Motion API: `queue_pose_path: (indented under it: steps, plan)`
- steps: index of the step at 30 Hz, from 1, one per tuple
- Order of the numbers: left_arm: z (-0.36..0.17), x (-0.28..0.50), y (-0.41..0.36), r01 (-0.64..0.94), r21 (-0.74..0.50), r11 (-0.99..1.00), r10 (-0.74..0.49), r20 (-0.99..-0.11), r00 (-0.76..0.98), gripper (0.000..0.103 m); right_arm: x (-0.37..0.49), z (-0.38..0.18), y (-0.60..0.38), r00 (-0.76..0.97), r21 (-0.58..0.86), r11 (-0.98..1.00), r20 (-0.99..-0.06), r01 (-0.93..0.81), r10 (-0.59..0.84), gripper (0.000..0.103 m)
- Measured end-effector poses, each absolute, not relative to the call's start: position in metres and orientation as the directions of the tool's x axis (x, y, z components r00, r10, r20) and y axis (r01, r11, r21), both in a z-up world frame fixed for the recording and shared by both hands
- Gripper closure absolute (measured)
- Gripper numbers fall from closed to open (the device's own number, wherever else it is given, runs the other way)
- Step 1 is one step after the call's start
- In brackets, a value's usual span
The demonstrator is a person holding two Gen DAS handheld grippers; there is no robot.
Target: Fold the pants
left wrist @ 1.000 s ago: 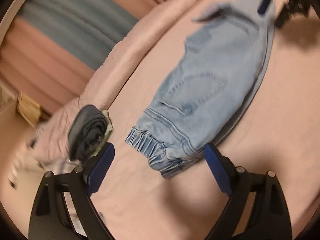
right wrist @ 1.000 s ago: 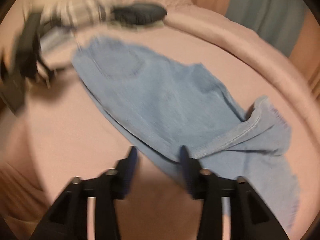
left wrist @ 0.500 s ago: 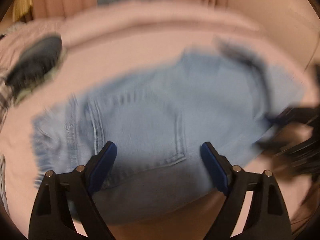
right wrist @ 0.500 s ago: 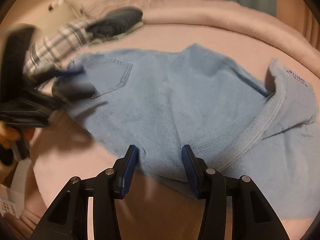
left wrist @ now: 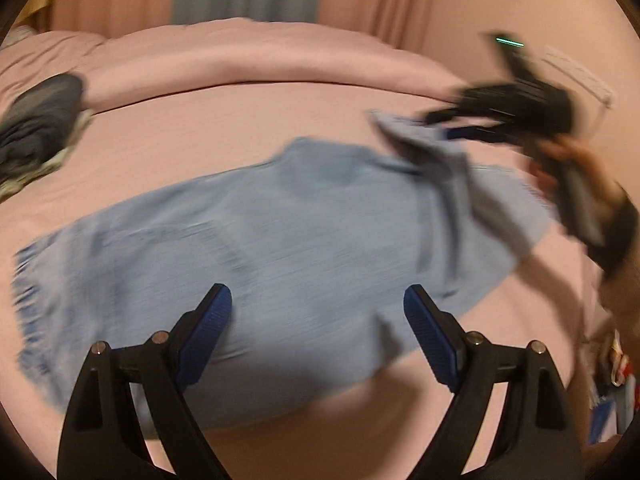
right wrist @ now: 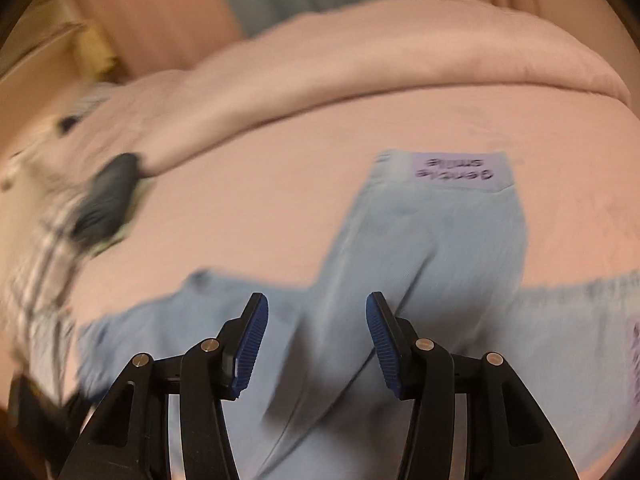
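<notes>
The light-blue denim pants [left wrist: 280, 248] lie spread flat on the pink bedsheet [left wrist: 248, 120], presumably so that both hands can reach their edges for a fold. The left gripper [left wrist: 318, 320] hovers above them with jaws wide apart on nothing, while the right gripper [right wrist: 317, 344] has jaws half apart over a raised ridge of cloth, its blue pads not pressing it. In the left wrist view the pants' long axis runs from eight o'clock to two o'clock; which end is which I cannot tell there.
</notes>
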State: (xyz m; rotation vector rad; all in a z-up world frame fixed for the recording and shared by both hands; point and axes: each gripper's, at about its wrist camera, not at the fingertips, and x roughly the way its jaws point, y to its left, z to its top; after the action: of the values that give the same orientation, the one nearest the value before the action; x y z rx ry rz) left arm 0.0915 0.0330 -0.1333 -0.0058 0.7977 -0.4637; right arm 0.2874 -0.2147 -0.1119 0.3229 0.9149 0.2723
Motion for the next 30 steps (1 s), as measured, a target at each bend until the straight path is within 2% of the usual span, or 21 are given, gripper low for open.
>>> queue_pose_path:
  steps: [6,9,11,12,13,14,15,17,20,23,26,30]
  plan:
    - [-0.142,0.111,-0.03,0.498,-0.256,0.829,-0.517,-0.689,0.508,0.016,0.364,-0.128,-0.198,0.477,0.277,0.961,-0.845,0.004,0.242,0.051]
    - [-0.148,0.116,-0.057,0.528,-0.22,0.82,-0.509,-0.7,0.5,0.016,0.384,-0.143,-0.179,0.419,0.144,0.99,-0.898,-0.001,0.131,0.051]
    - [-0.149,0.122,-0.068,0.536,-0.2,0.82,-0.499,-0.707,0.501,0.018,0.386,-0.147,-0.174,0.432,0.036,0.999,-0.901,-0.01,0.037,0.071]
    - [-0.149,0.124,-0.073,0.543,-0.197,0.817,-0.501,-0.707,0.499,0.029,0.384,-0.148,-0.176,0.443,0.025,1.0,-0.896,-0.015,0.029,0.083]
    - [-0.149,0.127,-0.077,0.551,-0.193,0.812,-0.503,-0.711,0.491,0.038,0.381,-0.147,-0.179,0.453,0.043,0.999,-0.891,-0.014,0.045,0.096]
    - [-0.151,0.129,-0.082,0.557,-0.18,0.81,-0.493,-0.725,0.482,0.057,0.375,-0.144,-0.19,0.47,0.076,0.997,-0.88,-0.006,0.07,0.096]
    - [-0.154,0.132,-0.088,0.56,-0.151,0.815,-0.467,-0.742,0.481,0.071,0.367,-0.138,-0.202,0.499,0.123,0.992,-0.861,0.01,0.102,0.096]
    - [-0.155,0.13,-0.094,0.572,-0.1,0.814,-0.441,-0.746,0.499,0.072,0.348,-0.123,-0.226,0.564,0.247,0.969,-0.804,0.028,0.189,0.097]
    - [-0.152,0.126,-0.1,0.58,-0.056,0.813,-0.424,-0.739,0.523,0.081,0.292,-0.094,-0.275,0.697,0.438,0.898,-0.652,0.026,0.298,0.096]
    - [-0.144,0.121,-0.106,0.597,-0.025,0.802,-0.423,-0.729,0.538,0.082,0.226,-0.086,-0.323,0.795,0.573,0.819,-0.511,0.032,0.327,0.096]
    - [-0.143,0.114,-0.108,0.616,0.036,0.787,-0.402,-0.727,0.556,0.082,0.167,-0.113,-0.362,0.827,0.655,0.748,-0.477,0.107,0.299,0.096]
    - [-0.147,0.114,-0.11,0.623,0.06,0.78,-0.38,-0.745,0.548,0.082,0.111,-0.164,-0.377,0.799,0.687,0.693,-0.534,0.219,0.276,0.096]
